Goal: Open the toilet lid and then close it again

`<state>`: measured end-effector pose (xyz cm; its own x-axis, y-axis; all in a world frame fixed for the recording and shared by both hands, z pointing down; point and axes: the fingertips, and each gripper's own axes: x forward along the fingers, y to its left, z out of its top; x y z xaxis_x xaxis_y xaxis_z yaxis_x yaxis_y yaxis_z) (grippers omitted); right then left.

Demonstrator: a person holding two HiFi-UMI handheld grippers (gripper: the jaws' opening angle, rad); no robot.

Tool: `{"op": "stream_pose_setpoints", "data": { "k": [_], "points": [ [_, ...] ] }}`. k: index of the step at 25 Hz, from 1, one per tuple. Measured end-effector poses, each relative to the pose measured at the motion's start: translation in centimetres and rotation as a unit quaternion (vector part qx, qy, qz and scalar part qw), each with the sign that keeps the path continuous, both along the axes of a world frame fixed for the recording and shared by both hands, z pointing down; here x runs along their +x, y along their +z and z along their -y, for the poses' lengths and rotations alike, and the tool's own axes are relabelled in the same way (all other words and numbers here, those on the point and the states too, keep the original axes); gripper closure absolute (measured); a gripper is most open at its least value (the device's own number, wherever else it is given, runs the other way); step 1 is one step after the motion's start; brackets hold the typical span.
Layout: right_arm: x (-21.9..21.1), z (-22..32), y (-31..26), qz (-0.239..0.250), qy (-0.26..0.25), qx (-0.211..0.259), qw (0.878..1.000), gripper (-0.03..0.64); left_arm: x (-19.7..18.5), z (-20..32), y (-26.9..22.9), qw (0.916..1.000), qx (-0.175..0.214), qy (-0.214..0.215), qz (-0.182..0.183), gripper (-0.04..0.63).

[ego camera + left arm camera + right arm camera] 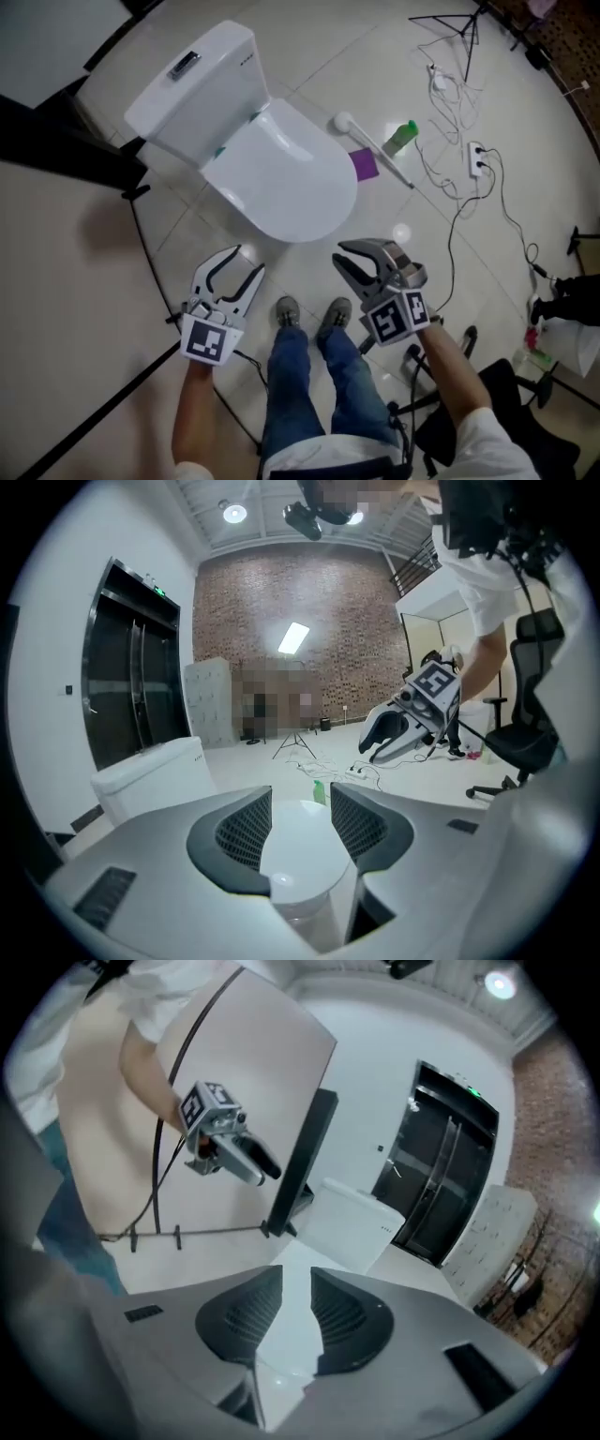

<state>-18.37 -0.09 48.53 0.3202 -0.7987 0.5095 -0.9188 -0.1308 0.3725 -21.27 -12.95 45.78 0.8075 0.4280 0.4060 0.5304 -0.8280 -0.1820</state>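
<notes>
Jaws empty, left gripper [246, 263] wide, right gripper [345, 259] narrow: hook under the front edge of the white plastic toilet lid [281, 173].

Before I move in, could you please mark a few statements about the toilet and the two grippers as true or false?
1. The lid is down. True.
2. The left gripper grips the lid. False: its jaws stand apart, short of the lid, holding nothing.
3. A green bottle is on the floor beside the toilet. True.
4. The right gripper holds the brush. False: the brush lies on the floor by the toilet, and the jaws are slightly apart and empty.
</notes>
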Motion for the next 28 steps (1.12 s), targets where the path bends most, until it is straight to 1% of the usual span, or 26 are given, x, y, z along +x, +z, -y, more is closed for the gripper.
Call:
{"op": "stream_pose_setpoints", "data": {
  "k": [1, 4, 7, 10, 12, 14, 16, 19, 21, 22, 26, 27, 28],
  "points": [
    [-0.2, 0.3, 2.6, -0.013, -0.007, -0.018, 1.0, 0.513, 0.3, 0.0, 1.8, 1.0, 0.0, 0.002, 0.001, 0.405],
    [-1.0, 1.4, 10.4, -0.032, -0.019, -0.069, 0.997, 0.421, 1.0, 0.0, 6.9, 0.9999, -0.004, 0.01, 0.005, 0.405],
    [-1.4, 2.8, 17.3, -0.059, -0.037, -0.111, 0.991, 0.4, 1.3, 0.0, 11.7, 0.9995, 0.001, 0.031, 0.003, 0.405],
    [-1.1, 4.1, 22.6, -0.097, -0.052, -0.145, 0.983, 0.387, 1.1, -0.3, 15.9, 0.9978, 0.012, 0.065, -0.001, 0.405],
    [-0.6, 4.9, 24.9, -0.118, -0.055, -0.156, 0.979, 0.387, 0.7, -0.2, 18.1, 0.9963, 0.013, 0.085, -0.002, 0.405],
    [0.0, 5.4, 26.4, -0.135, -0.056, -0.164, 0.976, 0.387, 0.3, 0.3, 19.8, 0.9954, 0.014, 0.095, 0.001, 0.405],
    [0.6, 5.6, 27.4, -0.148, -0.059, -0.175, 0.972, 0.387, 0.2, 0.9, 20.7, 0.995, 0.014, 0.099, -0.002, 0.405],
    [1.4, 5.8, 27.9, -0.163, -0.068, -0.188, 0.966, 0.387, 0.1, 2.0, 21.0, 0.9958, 0.003, 0.091, -0.007, 0.405],
    [1.4, 5.8, 28.0, -0.162, -0.077, -0.199, 0.963, 0.393, -0.2, 2.5, 21.3, 0.9965, -0.004, 0.083, -0.002, 0.405],
    [1.2, 5.8, 28.1, -0.157, -0.083, -0.204, 0.963, 0.407, -0.3, 2.7, 21.4, 0.9968, -0.006, 0.08, 0.001, 0.405],
    [0.0, 5.6, 28.0, -0.15, -0.114, -0.216, 0.958, 0.498, -0.9, 2.9, 21.7, 0.9966, -0.002, 0.082, 0.005, 0.405],
    [-0.2, 5.6, 27.9, -0.15, -0.12, -0.219, 0.957, 0.536, -0.9, 2.8, 21.7, 0.9964, 0.0, 0.085, 0.004, 0.405],
    [-0.4, 5.5, 27.9, -0.149, -0.125, -0.222, 0.956, 0.553, -0.9, 2.8, 21.7, 0.9961, 0.004, 0.088, 0.004, 0.405]
  ]
}}
